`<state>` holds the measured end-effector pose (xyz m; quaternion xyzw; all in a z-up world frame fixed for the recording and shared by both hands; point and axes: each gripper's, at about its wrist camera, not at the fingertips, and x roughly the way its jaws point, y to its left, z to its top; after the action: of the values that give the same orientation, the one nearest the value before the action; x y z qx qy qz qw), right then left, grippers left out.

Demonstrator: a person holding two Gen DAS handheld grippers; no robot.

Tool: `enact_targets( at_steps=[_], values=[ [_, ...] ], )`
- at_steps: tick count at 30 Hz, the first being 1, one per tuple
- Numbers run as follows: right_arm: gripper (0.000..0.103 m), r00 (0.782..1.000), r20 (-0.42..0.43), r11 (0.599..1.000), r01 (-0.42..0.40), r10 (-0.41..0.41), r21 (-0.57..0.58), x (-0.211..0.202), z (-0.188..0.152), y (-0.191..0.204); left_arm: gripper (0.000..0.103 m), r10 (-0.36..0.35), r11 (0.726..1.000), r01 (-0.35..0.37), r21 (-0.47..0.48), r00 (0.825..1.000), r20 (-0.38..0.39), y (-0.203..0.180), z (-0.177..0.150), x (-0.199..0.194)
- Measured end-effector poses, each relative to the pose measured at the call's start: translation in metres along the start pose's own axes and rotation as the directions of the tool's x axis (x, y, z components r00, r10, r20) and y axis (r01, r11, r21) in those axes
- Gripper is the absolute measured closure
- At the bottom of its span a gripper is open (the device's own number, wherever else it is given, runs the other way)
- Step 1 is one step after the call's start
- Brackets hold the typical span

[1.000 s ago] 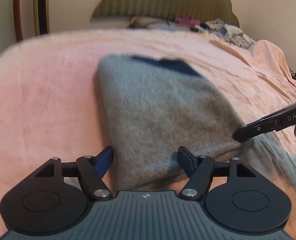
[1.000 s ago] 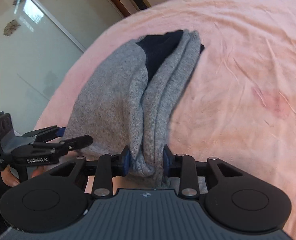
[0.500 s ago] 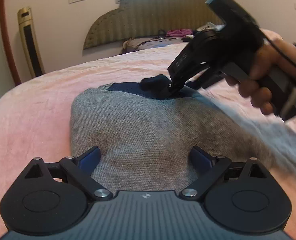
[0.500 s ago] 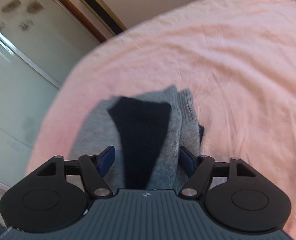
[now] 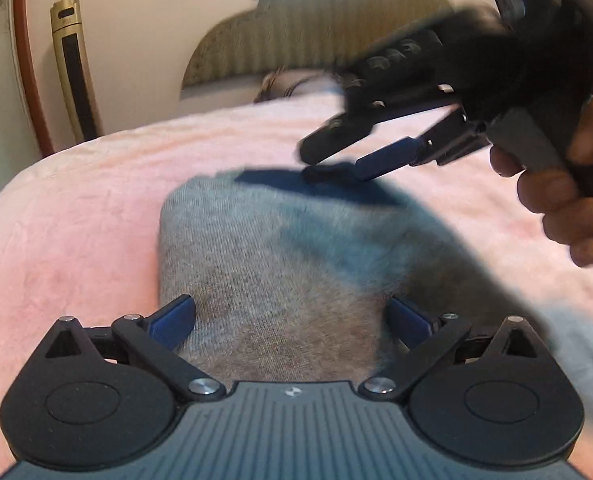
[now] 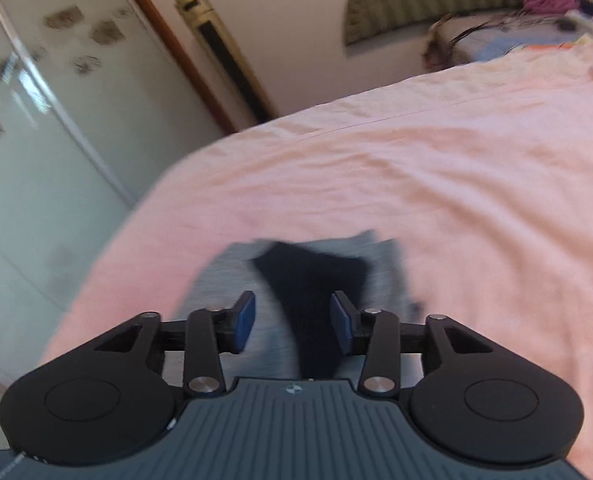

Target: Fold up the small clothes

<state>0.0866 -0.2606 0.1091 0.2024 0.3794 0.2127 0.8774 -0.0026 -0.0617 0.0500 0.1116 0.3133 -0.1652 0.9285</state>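
Note:
A folded grey knit garment with a dark navy patch at its far end lies on the pink bedspread. My left gripper is open, its jaws low on either side of the garment's near edge. My right gripper hovers open just above the far navy end, held by a hand. In the right wrist view the right gripper is open above the navy patch and holds nothing. Both views are blurred by motion.
A padded headboard and a pile of clothes are at the far end of the bed. A gold tower appliance stands by the wall. A frosted wardrobe door is to the left of the bed.
My right gripper let go of the grey fold it pinched a second ago, opened, and rose over the garment's far navy end. My left gripper opened wider at the near edge.

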Motion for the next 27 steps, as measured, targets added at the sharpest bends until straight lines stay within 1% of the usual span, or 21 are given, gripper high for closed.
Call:
enact_targets(
  at_steps=[1,3,4,6,8,10,11,12,13,14,15,16,17,18,20,22,23,24,25,26,27],
  values=[
    [0.046,0.999,-0.028,0.999,0.021,-0.021,-0.025,0.011,-0.004,0.005,0.000,0.005,1.000,-0.005,0.015,1.000,0.008,-0.003,-0.001,0.001],
    [0.047,0.989,-0.094,0.992,0.107,-0.114,-0.074,0.042,-0.010,0.003,0.000,0.005,1.000,-0.005,0.017,1.000,0.014,-0.006,-0.003,0.001],
    [0.048,0.994,-0.045,0.991,0.092,-0.097,-0.093,0.048,-0.013,-0.002,0.000,0.003,1.000,-0.003,0.012,1.000,0.019,-0.005,-0.005,0.001],
    [0.048,0.996,-0.040,0.995,0.076,-0.079,-0.065,0.049,-0.010,-0.008,0.000,-0.001,1.000,0.001,0.010,1.000,0.029,-0.004,-0.007,0.001],
    [0.048,0.992,-0.062,0.991,0.100,-0.105,-0.084,0.047,-0.006,-0.001,0.000,-0.001,1.000,0.000,0.013,1.000,0.029,-0.005,-0.007,0.001],
    [0.048,0.988,-0.054,0.985,0.141,-0.147,-0.095,0.033,-0.011,0.008,0.000,-0.001,1.000,0.001,0.009,1.000,0.028,-0.004,-0.007,0.002],
    [0.045,0.987,-0.045,0.985,0.148,-0.152,-0.087,0.025,-0.014,0.013,0.000,-0.001,1.000,0.000,0.008,1.000,0.029,-0.004,-0.007,0.002],
    [0.044,0.990,-0.027,0.987,0.133,-0.136,-0.092,0.014,-0.019,0.018,0.000,0.000,1.000,-0.001,0.008,1.000,0.031,-0.004,-0.007,0.002],
    [0.039,0.994,-0.016,0.990,0.105,-0.107,-0.098,0.006,-0.024,0.022,0.000,0.001,1.000,-0.002,0.009,0.999,0.032,-0.005,-0.008,0.003],
    [0.032,0.996,-0.025,0.992,0.079,-0.082,-0.103,0.003,-0.030,0.024,0.000,0.001,1.000,-0.002,0.010,0.999,0.033,-0.005,-0.008,0.003],
    [0.030,0.995,-0.050,0.990,0.082,-0.088,-0.116,0.007,-0.036,0.023,0.000,0.001,1.000,-0.001,0.013,0.999,0.033,-0.005,-0.008,0.004],
    [0.031,0.991,-0.070,0.984,0.106,-0.117,-0.141,0.016,-0.041,0.019,0.000,0.002,1.000,-0.002,0.014,0.999,0.032,-0.005,-0.007,0.004],
    [0.031,0.992,-0.036,0.976,0.109,-0.118,-0.188,0.019,-0.046,0.017,0.000,0.002,1.000,-0.003,0.013,1.000,0.029,-0.005,-0.006,0.004],
    [0.031,0.992,-0.030,0.972,0.114,-0.123,-0.205,0.021,-0.045,0.016,0.000,0.006,1.000,-0.007,0.011,1.000,0.024,-0.005,-0.006,0.002],
    [0.033,0.988,-0.053,0.977,0.135,-0.145,-0.167,0.018,-0.037,0.021,0.000,0.027,1.000,-0.027,-0.011,1.000,0.015,-0.002,-0.005,-0.007],
    [0.036,0.983,-0.048,0.970,0.168,-0.179,-0.174,0.006,-0.037,0.033,0.000,0.057,0.998,-0.056,-0.039,0.998,0.015,0.001,-0.007,-0.020],
    [0.036,0.984,-0.029,0.967,0.167,-0.176,-0.191,-0.005,-0.042,0.040,0.000,0.065,0.996,-0.064,-0.061,0.998,0.023,0.004,-0.011,-0.029],
    [0.035,0.989,-0.007,0.969,0.144,-0.148,-0.202,-0.017,-0.050,0.045,0.000,0.056,0.995,-0.053,-0.086,0.998,0.033,0.007,-0.016,-0.037],
    [0.032,0.994,-0.001,0.972,0.106,-0.109,-0.208,-0.026,-0.059,0.050,0.000,0.034,0.994,-0.030,-0.102,0.999,0.032,0.008,-0.020,-0.042],
    [0.026,0.996,-0.018,0.972,0.082,-0.088,-0.219,-0.029,-0.068,0.052,0.000,0.010,0.995,-0.008,-0.102,1.000,0.018,0.008,-0.024,-0.043],
    [0.025,0.994,-0.048,0.967,0.087,-0.101,-0.238,-0.024,-0.078,0.053,0.000,-0.002,0.996,0.002,-0.085,1.000,-0.007,0.006,-0.027,-0.041]
  ],
)
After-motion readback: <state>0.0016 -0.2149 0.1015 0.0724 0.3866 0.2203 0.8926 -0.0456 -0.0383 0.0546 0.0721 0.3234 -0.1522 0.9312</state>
